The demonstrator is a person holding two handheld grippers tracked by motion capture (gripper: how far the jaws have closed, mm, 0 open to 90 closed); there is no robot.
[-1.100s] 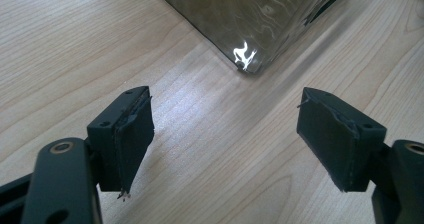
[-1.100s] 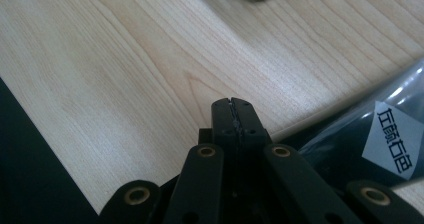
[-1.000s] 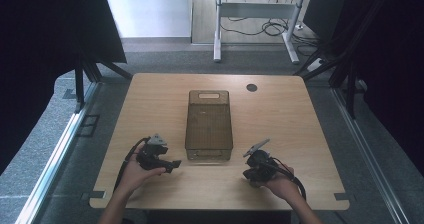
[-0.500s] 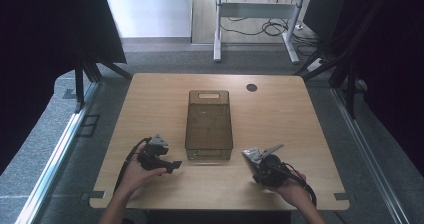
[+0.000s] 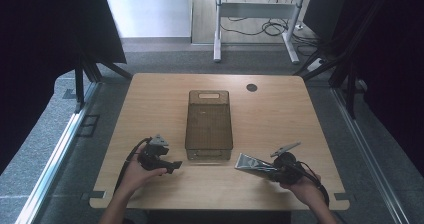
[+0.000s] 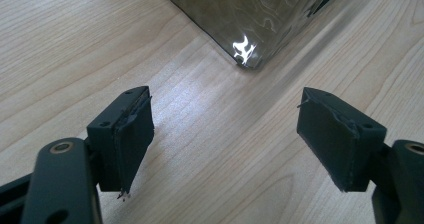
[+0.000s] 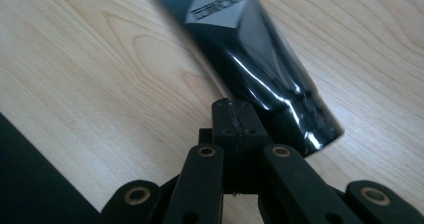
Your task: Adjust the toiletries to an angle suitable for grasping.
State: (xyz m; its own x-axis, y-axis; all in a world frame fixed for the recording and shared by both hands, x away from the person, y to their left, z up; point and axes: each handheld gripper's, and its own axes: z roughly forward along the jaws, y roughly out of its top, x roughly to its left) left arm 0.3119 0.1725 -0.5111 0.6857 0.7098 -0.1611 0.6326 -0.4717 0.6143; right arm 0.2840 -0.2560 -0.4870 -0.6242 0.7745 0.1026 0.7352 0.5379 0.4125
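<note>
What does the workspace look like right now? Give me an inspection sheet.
Surface: wooden table, with a dark round hole at the far side.
Job's things: translucent brown bin mid-table; glossy black packet by the bin's near right corner.
Clutter: nothing seen.
Grippers: left gripper open, aimed at the bin's corner; right gripper shut on the packet's end.
Cables: one trails from each gripper; more on the floor beyond.
Surroundings: grey carpet, white desk frame, dark curtains.

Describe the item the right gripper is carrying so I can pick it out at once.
Start at the smoky basket mid-table, then look right of its near end. There a flat glossy black packet with a grey label sticks out from the right gripper, the only shiny wrapped thing there.
</note>
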